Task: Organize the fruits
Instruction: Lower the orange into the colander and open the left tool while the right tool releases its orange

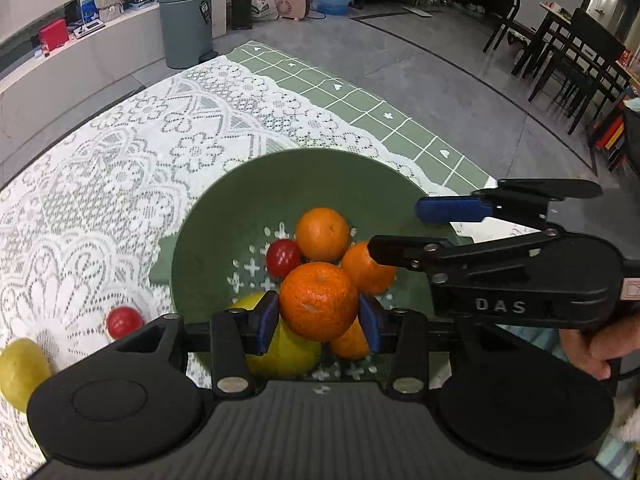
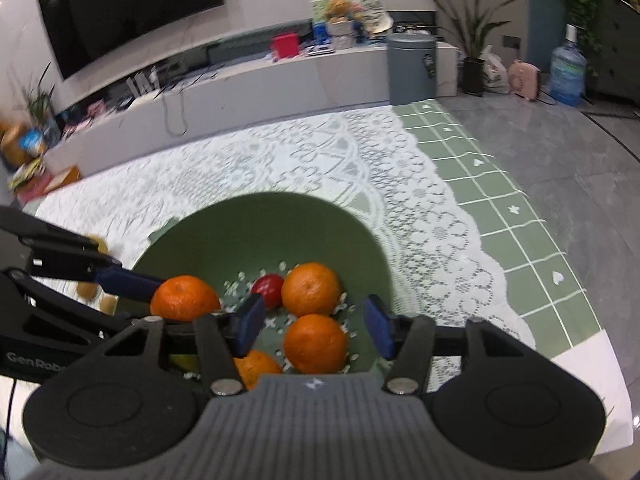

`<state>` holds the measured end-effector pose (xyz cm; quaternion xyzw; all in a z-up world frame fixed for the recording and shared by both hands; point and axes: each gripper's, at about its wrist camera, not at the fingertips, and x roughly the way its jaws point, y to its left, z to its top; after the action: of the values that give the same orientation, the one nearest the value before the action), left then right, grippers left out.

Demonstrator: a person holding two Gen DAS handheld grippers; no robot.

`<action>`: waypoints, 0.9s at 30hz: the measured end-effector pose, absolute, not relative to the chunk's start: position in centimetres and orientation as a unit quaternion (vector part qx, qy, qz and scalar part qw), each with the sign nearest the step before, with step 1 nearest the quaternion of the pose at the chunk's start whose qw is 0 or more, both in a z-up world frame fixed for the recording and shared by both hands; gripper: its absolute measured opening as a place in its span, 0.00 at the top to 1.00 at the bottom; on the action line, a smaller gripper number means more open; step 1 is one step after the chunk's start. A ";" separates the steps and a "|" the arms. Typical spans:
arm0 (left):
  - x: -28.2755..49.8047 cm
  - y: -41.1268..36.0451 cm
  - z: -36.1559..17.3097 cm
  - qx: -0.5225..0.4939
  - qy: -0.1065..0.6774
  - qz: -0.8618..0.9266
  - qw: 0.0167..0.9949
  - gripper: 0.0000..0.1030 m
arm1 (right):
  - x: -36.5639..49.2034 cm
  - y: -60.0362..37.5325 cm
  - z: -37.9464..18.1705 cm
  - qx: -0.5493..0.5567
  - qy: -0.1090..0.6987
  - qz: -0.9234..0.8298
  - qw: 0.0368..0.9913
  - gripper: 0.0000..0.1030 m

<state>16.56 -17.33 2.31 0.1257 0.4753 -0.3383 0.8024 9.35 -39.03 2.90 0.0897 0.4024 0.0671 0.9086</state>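
Observation:
A green perforated bowl (image 1: 240, 216) sits on a lace cloth. My left gripper (image 1: 319, 320) is shut on a tangerine (image 1: 318, 300) and holds it over the bowl. Inside lie several tangerines (image 1: 322, 234), a red tomato (image 1: 283, 257) and a lemon (image 1: 280, 356). My right gripper (image 2: 314, 322) is open and empty over the bowl (image 2: 256, 224), above a tangerine (image 2: 315, 343); it also shows in the left wrist view (image 1: 404, 232). The held tangerine (image 2: 185, 298) shows at left in the right wrist view.
A red tomato (image 1: 124, 322) and a lemon (image 1: 22, 374) lie on the lace cloth (image 1: 120, 160) left of the bowl. Small brownish fruits (image 2: 90, 290) lie behind the left gripper. A green checked mat (image 1: 360, 96) covers the table's far right side.

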 end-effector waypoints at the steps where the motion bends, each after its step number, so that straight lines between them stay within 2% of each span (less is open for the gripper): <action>1: 16.8 -17.5 2.3 0.127 0.475 -0.336 0.803 0.53 | 9.4 -39.2 2.8 0.098 0.403 0.066 0.907 0.50; 8: 18.2 -18.5 1.7 0.139 0.478 -0.337 0.799 0.53 | 9.6 -40.3 2.5 0.133 0.400 0.058 0.905 0.59; 18: 19.0 -18.5 0.5 0.121 0.488 -0.332 0.798 0.53 | 9.9 -40.6 2.2 0.146 0.400 0.062 0.903 0.58; 25: 19.1 -17.4 0.6 0.100 0.488 -0.334 0.800 0.43 | 10.0 -40.4 2.1 0.141 0.402 0.061 0.903 0.58; 27: 18.9 -17.1 0.9 0.095 0.485 -0.338 0.801 0.43 | 10.0 -40.3 2.1 0.135 0.402 0.060 0.904 0.58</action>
<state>18.94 -17.09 0.94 0.0949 0.4851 -0.3384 0.8007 10.00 -40.25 2.10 0.1346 0.4019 0.0599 0.9037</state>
